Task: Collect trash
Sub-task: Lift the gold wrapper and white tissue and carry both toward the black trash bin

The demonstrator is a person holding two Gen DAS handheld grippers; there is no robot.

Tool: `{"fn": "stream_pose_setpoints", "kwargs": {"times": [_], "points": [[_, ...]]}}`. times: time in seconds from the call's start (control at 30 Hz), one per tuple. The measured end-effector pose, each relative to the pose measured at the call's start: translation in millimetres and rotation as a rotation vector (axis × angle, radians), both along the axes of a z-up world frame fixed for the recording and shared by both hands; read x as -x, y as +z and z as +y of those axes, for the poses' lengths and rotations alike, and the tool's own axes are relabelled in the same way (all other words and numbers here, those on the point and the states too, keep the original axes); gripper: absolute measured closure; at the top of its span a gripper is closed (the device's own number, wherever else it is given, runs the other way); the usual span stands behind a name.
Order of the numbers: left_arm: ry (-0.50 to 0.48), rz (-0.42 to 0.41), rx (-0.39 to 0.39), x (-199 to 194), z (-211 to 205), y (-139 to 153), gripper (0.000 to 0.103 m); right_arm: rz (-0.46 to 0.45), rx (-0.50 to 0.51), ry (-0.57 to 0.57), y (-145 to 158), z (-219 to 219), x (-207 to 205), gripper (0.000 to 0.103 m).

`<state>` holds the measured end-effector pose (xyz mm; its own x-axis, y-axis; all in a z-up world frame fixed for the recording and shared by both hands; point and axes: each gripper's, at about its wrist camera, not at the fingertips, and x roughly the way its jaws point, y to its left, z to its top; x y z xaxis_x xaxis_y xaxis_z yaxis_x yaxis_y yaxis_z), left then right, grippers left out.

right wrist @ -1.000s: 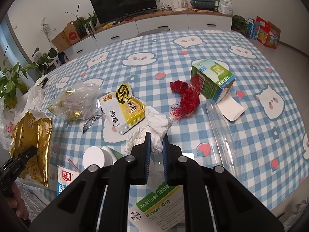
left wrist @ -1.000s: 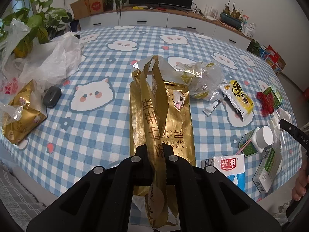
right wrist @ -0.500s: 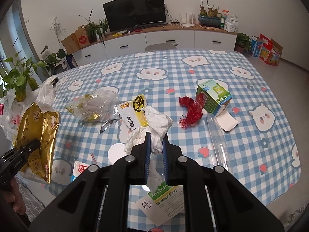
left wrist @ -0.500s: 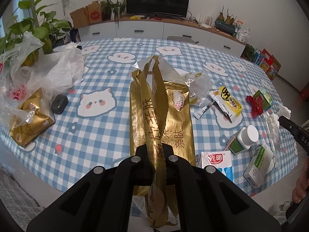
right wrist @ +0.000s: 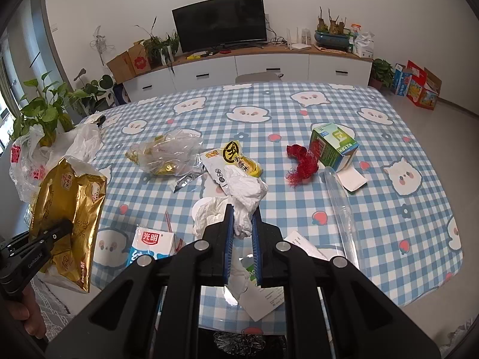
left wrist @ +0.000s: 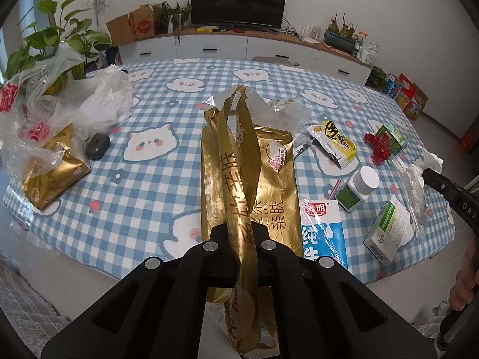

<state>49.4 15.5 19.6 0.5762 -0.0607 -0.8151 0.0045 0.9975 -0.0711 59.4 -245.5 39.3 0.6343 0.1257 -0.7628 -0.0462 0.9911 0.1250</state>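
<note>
From my seat the far half of the table (right wrist: 299, 95) lies open — room to sweep across. The near edge is crowded: milk carton (right wrist: 152, 243), pill bottle (left wrist: 357, 188), medicine box (left wrist: 389, 233) and clear tube (right wrist: 341, 209) lie near one another. On the left, plastic bags (left wrist: 89, 104) and a plant (left wrist: 51, 45) wall off that side.

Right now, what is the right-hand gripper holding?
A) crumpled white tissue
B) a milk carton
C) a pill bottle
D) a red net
A: the right gripper is clamped on the crumpled white tissue, lifted above the table.
</note>
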Motion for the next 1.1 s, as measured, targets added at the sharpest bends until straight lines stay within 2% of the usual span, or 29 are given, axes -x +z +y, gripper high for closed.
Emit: {"fn": "stream_pose_setpoints", "kwargs": {"times": [0.43,1.1], "points": [[-0.007,-0.021,0.006,31.6,-4.0,6.3,0.103,-0.009,0.006,0.015,5.3,7.9,25.8,0.093],[0.002,0.002,0.033,101.8,3.2,-12.9,0.103,0.012,0.007,0.039,-5.5,20.0,89.9,0.093]]}}
